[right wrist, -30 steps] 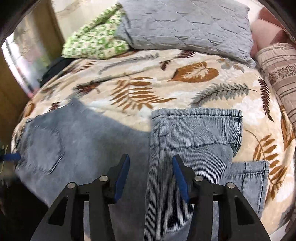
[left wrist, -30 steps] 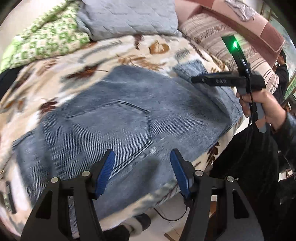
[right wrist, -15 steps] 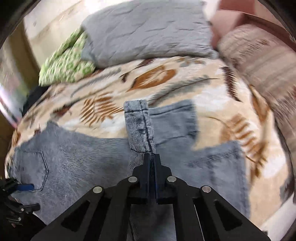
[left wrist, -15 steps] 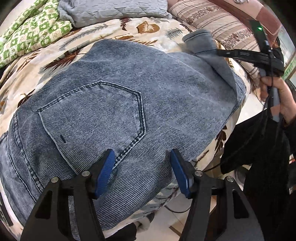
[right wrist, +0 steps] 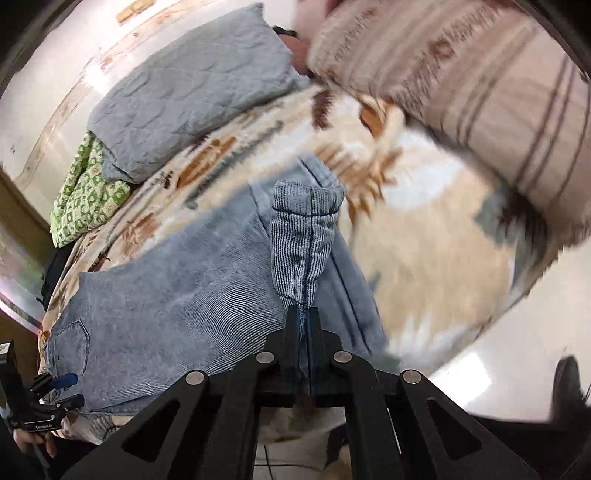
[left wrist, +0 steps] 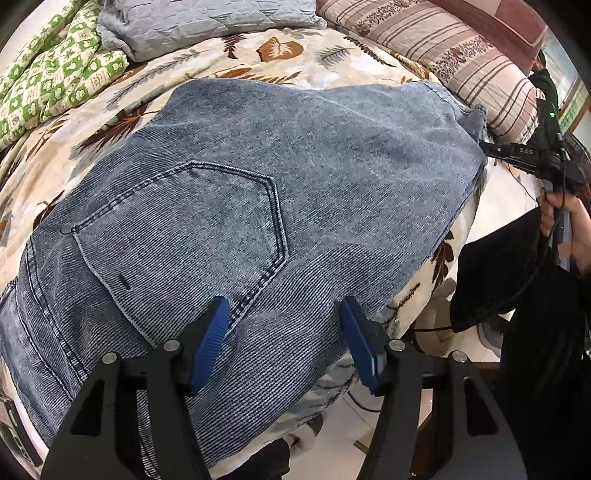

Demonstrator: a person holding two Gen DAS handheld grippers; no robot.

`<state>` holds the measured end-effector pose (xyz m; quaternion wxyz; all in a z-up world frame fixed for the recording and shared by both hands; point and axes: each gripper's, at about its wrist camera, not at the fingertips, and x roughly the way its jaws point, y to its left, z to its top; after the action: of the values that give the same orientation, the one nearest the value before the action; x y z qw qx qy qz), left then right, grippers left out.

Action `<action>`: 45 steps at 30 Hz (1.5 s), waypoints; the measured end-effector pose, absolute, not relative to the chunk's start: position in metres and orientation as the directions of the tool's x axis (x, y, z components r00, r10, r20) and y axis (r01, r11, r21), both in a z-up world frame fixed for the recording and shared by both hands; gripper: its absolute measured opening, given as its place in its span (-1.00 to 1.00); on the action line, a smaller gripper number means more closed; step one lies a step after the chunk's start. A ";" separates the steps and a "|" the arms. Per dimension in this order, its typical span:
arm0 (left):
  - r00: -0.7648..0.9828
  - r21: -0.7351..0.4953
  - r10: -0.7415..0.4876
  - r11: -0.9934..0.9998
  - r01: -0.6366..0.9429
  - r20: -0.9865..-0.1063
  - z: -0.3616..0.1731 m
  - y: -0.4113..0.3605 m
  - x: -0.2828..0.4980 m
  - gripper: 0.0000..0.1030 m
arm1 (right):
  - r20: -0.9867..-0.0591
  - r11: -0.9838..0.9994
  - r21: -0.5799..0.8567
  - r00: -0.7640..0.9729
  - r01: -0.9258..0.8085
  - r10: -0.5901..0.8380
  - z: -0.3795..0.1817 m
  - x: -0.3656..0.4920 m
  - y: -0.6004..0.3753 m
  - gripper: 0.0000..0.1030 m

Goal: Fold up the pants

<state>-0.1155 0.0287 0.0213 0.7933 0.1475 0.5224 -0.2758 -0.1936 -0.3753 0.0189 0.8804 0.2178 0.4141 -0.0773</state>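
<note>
Blue denim pants (left wrist: 332, 155) lie spread over the leaf-print bedspread (left wrist: 280, 48), back pocket (left wrist: 184, 236) facing up. My left gripper (left wrist: 284, 325) stands open low over the seat part near the bed's front edge, with denim under the gap between its blue pads. At the far right a hand (left wrist: 565, 229) holds my right gripper (left wrist: 484, 144) at the leg end. In the right wrist view the right gripper (right wrist: 303, 321) is shut on a bunched fold of the pant leg (right wrist: 303, 236). The left gripper (right wrist: 68, 389) shows at the lower left by the pocket.
A grey quilted pillow (left wrist: 207, 18), a green checked blanket (left wrist: 55, 81) and a striped pillow (left wrist: 461, 55) line the back of the bed. A person in dark clothes (left wrist: 517, 295) stands at the right edge. Pale floor (left wrist: 332, 435) lies below the bed's front edge.
The right gripper shut on the folded pant leg and dragged it out to the right, stretching the pants flat. The left gripper sank closer to the seat part.
</note>
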 end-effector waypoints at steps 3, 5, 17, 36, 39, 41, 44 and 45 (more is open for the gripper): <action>0.301 -0.038 -0.268 0.800 0.598 -0.915 0.022 0.027 -0.118 0.19 | -0.778 0.891 0.309 0.627 0.332 0.036 0.011 -0.193 -0.376 -0.96; 0.299 -0.049 -0.278 0.802 0.595 -0.913 0.025 0.030 -0.119 0.17 | -0.770 0.893 0.300 0.638 0.335 0.019 0.022 -0.198 -0.372 -0.96; 0.303 -0.096 -0.379 0.747 0.658 -0.874 0.052 -0.014 -0.115 0.16 | -0.804 0.869 0.267 0.594 0.417 -0.039 0.009 -0.213 -0.375 -0.28; 0.295 0.036 -0.315 0.628 0.778 -0.902 0.017 -0.078 -0.132 -0.84 | -0.755 0.829 0.333 0.653 0.449 -0.050 0.020 -0.185 -0.406 -0.81; 0.285 -0.003 -0.363 0.622 0.783 -0.887 0.026 -0.071 -0.133 -0.99 | -0.727 0.837 0.340 0.684 0.430 -0.056 0.035 -0.199 -0.402 -0.81; 0.277 -0.011 -0.373 0.612 0.791 -0.885 0.030 -0.067 -0.136 -0.99 | -0.713 0.835 0.350 0.698 0.425 -0.056 0.044 -0.208 -0.400 -0.82; 0.244 -0.027 -0.368 0.598 0.801 -0.897 0.027 -0.066 -0.136 -0.99 | -0.732 0.835 0.330 0.678 0.441 -0.069 0.043 -0.219 -0.395 -0.81; 0.229 -0.029 -0.357 0.590 0.807 -0.905 0.023 -0.066 -0.136 -0.99 | -0.745 0.841 0.308 0.663 0.445 -0.078 0.037 -0.218 -0.393 -0.80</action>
<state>-0.1365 -0.0657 0.0226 0.7488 0.2322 0.4841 -0.3886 -0.2185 -0.3930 0.0375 0.8797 0.2397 0.3829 -0.1486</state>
